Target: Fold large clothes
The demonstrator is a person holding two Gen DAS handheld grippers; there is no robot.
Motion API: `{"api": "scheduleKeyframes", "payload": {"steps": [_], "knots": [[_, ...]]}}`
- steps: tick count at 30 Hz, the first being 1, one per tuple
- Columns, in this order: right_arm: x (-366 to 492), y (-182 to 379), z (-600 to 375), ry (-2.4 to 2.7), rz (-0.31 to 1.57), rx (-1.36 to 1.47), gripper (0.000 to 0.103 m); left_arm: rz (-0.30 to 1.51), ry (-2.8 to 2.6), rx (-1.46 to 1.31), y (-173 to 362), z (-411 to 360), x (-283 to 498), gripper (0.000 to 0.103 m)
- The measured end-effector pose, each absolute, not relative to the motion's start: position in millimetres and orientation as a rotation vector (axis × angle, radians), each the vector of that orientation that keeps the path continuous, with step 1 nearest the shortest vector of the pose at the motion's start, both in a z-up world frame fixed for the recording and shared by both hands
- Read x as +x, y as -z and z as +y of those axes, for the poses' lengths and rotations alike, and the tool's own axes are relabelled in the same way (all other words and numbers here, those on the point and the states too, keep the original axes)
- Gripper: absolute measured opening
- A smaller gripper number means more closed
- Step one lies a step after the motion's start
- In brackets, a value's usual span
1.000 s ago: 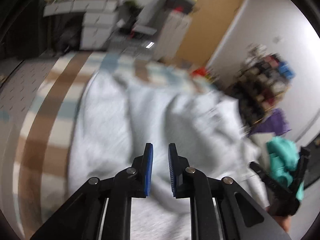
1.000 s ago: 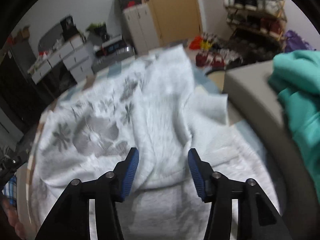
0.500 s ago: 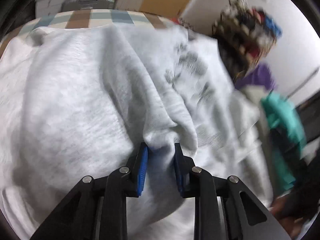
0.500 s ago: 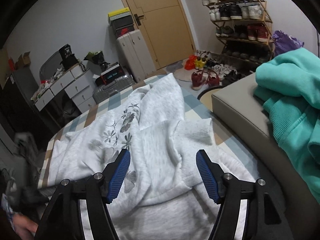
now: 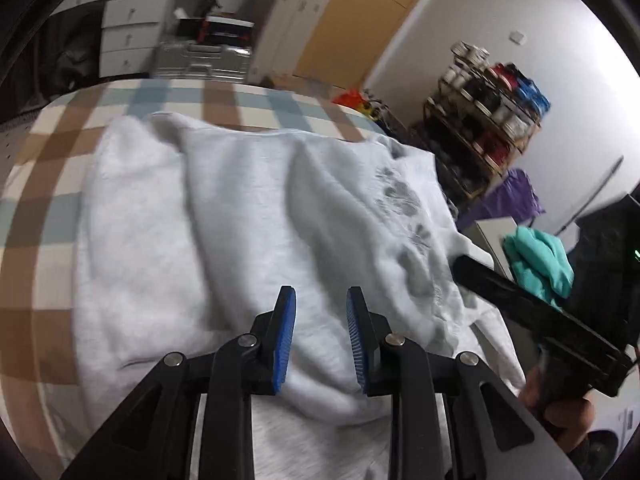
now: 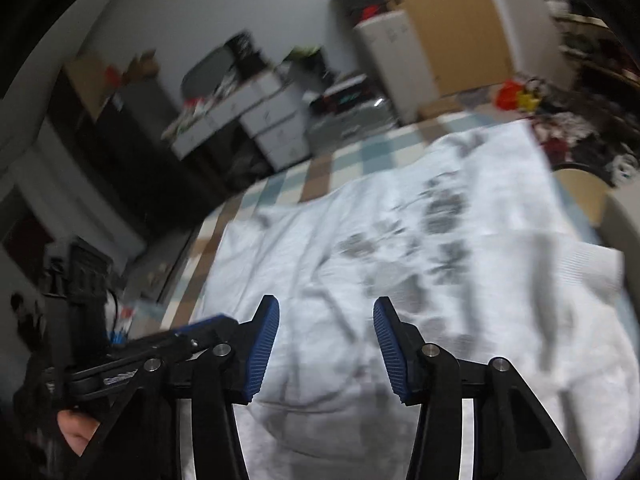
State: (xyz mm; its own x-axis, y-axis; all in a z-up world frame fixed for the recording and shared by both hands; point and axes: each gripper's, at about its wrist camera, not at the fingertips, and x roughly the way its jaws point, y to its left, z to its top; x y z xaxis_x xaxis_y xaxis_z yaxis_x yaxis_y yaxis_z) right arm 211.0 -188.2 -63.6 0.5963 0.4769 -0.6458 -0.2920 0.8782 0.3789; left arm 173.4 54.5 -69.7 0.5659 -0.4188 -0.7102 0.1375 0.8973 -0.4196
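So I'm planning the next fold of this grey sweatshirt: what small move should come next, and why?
Probably lower the left gripper onto the bunched fold under it and pinch. The grey sweatshirt lies rumpled on the checked cover, and both grippers hover with jaws apart, gripping nothing. The right gripper, whose jaws have just been closing, could then take the near hem.

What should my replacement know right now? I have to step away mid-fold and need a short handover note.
Left gripper: jaws apart, fabric bulging between them; whether the pads pinch it is unclear.
Right gripper: jaws have just been closing but stand apart over the cloth, gripping nothing.
The grey sweatshirt lies rumpled on the checked bed cover, flower print facing up, one ribbed cuff out to the right side.
A teal garment waits on the grey seat beyond.
Done: sweatshirt laid out. Left: smooth, fold sleeves and body.
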Motion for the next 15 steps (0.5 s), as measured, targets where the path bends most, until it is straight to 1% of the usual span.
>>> {"api": "scheduleKeyframes", "payload": {"steps": [2,3,4,5,6,7,9,10,13,15], "knots": [[228.0,77.4,-168.0,-0.424,0.872,0.17,0.037,0.95,0.318,-0.353,79.0,64.0,174.9,0.02],[240.2,92.9,-161.5,-0.389,0.941,0.167,0.035,0.967,0.303,-0.362,83.8,68.3,175.1,0.02],[248.5,111.0,-160.5,-0.367,1.007,0.201,0.033,0.986,0.294,-0.372,88.4,72.0,176.3,0.02],[252.6,123.2,-161.8,-0.369,1.052,0.226,0.033,0.996,0.292,-0.379,90.1,73.3,180.4,0.02],[253.0,130.6,-163.8,-0.382,1.059,0.241,0.033,1.001,0.29,-0.384,92.1,74.6,180.8,0.02],[250.6,127.7,-163.3,-0.384,1.045,0.207,0.031,1.004,0.285,-0.38,91.9,72.5,182.9,0.02],[249.6,120.7,-167.8,-0.38,1.103,0.225,0.031,1.005,0.277,-0.365,91.7,68.9,185.4,0.02],[248.2,114.9,-174.8,-0.388,1.102,0.283,0.034,1.007,0.28,-0.361,91.4,68.4,186.0,0.02],[260.5,94.3,-183.3,-0.387,1.068,0.31,0.034,1.034,0.282,-0.352,95.5,65.3,190.6,0.02],[280.5,83.9,-182.9,-0.389,1.084,0.31,0.034,1.053,0.279,-0.352,99.1,61.9,193.5,0.02]]}}
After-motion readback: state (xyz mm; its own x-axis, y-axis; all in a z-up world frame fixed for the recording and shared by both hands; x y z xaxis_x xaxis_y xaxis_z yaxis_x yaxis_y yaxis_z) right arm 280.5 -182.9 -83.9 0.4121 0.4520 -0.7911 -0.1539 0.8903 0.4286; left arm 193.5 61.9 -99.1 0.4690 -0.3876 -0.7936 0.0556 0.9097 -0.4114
